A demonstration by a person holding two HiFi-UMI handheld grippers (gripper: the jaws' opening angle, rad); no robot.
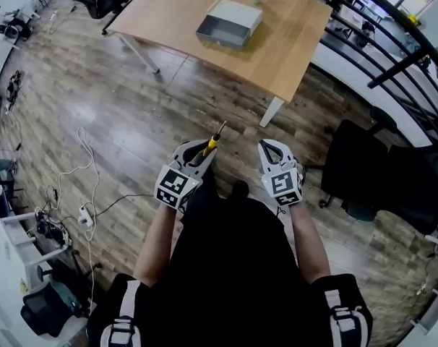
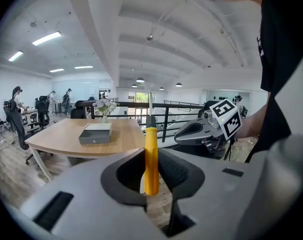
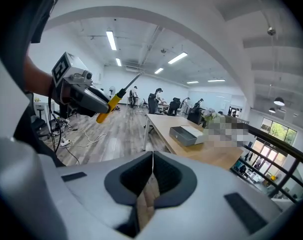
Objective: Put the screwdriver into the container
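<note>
Left claw (image 2: 151,156): pinching the screwdriver (image 2: 151,154) by its yellow handle, one pad pressed on each side of it.
Screwdriver: the handle stands upright between the jaws in the left gripper view. The black collar and thin metal shaft stick out past the jaw tips (the tip itself is too fine to make out). It is in the air, not in the container.
Right claw (image 3: 152,156): jaws pressed together, only a thin seam between the pads and nothing in them.
Both claws: held side by side and apart, in front of the person's dark-clothed body. Both tilt a little downward over the floor (image 1: 96,85). The square-marker cubes face the head camera.
Container (image 1: 230,24): a grey box, open at the top, sitting on the table (image 1: 168,13). It is well ahead of both claws and well apart from the screwdriver.
Table: light wood with white legs. A small vase of flowers (image 2: 105,109) stands behind the container.
Floor: wood-look planks. White cables (image 1: 85,165) run to a power strip (image 1: 84,214) on the person's left.
Right side: a black office chair (image 1: 363,165) near a dark railing (image 1: 392,56).
Background: people at desks (image 2: 14,109), far off in the left gripper view.
</note>
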